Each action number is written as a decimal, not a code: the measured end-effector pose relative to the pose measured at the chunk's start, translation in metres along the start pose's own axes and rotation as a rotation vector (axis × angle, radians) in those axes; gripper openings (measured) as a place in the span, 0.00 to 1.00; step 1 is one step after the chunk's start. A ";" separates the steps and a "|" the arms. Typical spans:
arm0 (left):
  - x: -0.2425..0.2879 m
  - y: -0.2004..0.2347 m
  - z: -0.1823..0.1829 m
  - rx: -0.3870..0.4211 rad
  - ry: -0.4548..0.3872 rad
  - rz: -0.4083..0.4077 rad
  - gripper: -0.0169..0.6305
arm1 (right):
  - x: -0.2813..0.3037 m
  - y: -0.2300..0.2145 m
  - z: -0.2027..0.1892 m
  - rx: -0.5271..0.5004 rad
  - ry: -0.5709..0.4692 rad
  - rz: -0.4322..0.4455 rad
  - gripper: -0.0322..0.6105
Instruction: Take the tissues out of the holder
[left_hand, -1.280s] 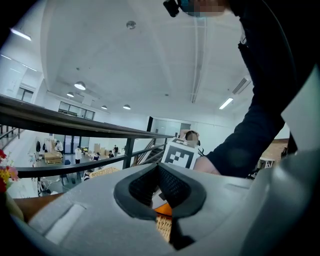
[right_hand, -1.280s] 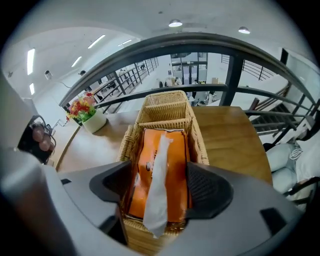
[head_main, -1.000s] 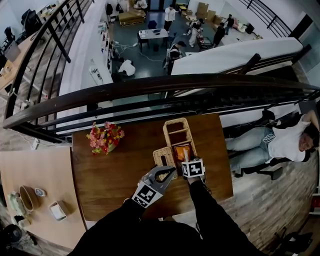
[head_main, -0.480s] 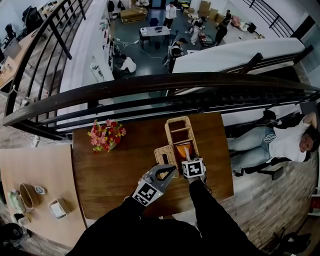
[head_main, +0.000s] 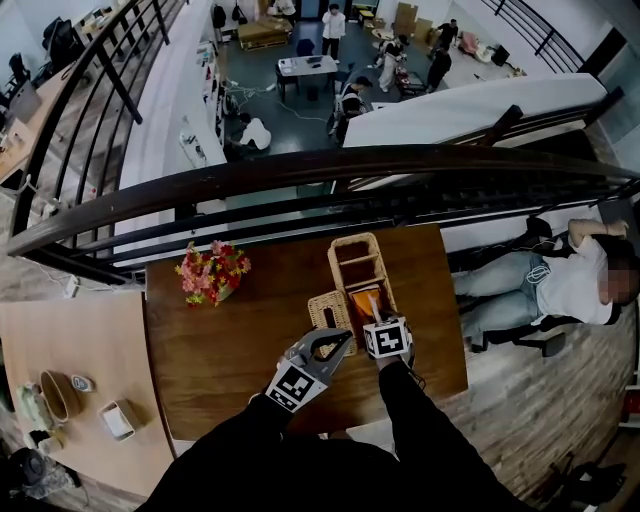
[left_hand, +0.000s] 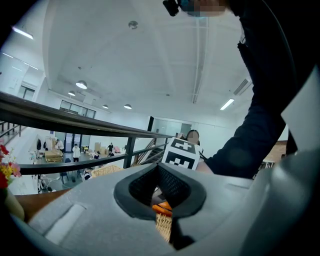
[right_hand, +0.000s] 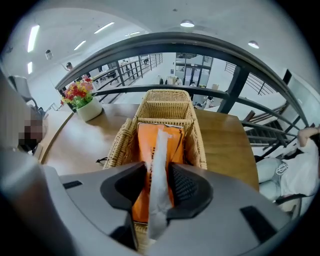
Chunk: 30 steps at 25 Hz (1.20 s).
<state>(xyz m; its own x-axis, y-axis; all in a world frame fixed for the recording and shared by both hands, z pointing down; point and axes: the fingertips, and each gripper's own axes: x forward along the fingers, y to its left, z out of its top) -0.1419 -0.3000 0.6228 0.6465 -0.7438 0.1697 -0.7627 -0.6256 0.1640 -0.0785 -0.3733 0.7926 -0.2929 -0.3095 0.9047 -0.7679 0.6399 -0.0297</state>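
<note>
A wicker holder (head_main: 345, 248) stands on the brown table (head_main: 230, 350), with an orange tissue pack (head_main: 365, 300) in its near compartment. In the right gripper view a white tissue (right_hand: 160, 160) sticks up from the orange pack (right_hand: 147, 145) inside the holder (right_hand: 165, 106). My right gripper (right_hand: 159, 186) straddles that tissue. Its jaws are closing, a gap still showing on the left side. My left gripper (head_main: 343, 340) hovers just left of the holder, shut with nothing in it; its own view shows the jaw tips (left_hand: 159, 170) together and the wicker (left_hand: 162, 225) behind.
A pot of red and yellow flowers (head_main: 210, 272) stands at the table's far left. A dark railing (head_main: 320, 170) runs along the table's far edge, with a drop to a lower floor beyond. A person (head_main: 560, 285) reclines to the right. A lighter side table (head_main: 60, 340) is at left.
</note>
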 end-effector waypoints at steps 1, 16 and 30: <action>0.001 0.000 0.001 0.001 -0.002 0.002 0.02 | -0.002 -0.001 0.001 -0.002 -0.003 -0.002 0.27; -0.001 -0.014 0.015 0.020 -0.022 0.010 0.01 | -0.034 -0.004 0.016 -0.026 -0.026 -0.013 0.27; -0.012 -0.035 0.027 0.053 -0.037 0.017 0.02 | -0.077 -0.003 0.025 -0.022 -0.106 -0.022 0.27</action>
<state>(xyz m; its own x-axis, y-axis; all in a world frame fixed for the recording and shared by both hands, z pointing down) -0.1232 -0.2754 0.5884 0.6336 -0.7616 0.1361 -0.7737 -0.6240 0.1096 -0.0679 -0.3691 0.7123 -0.3361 -0.3955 0.8548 -0.7624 0.6471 -0.0004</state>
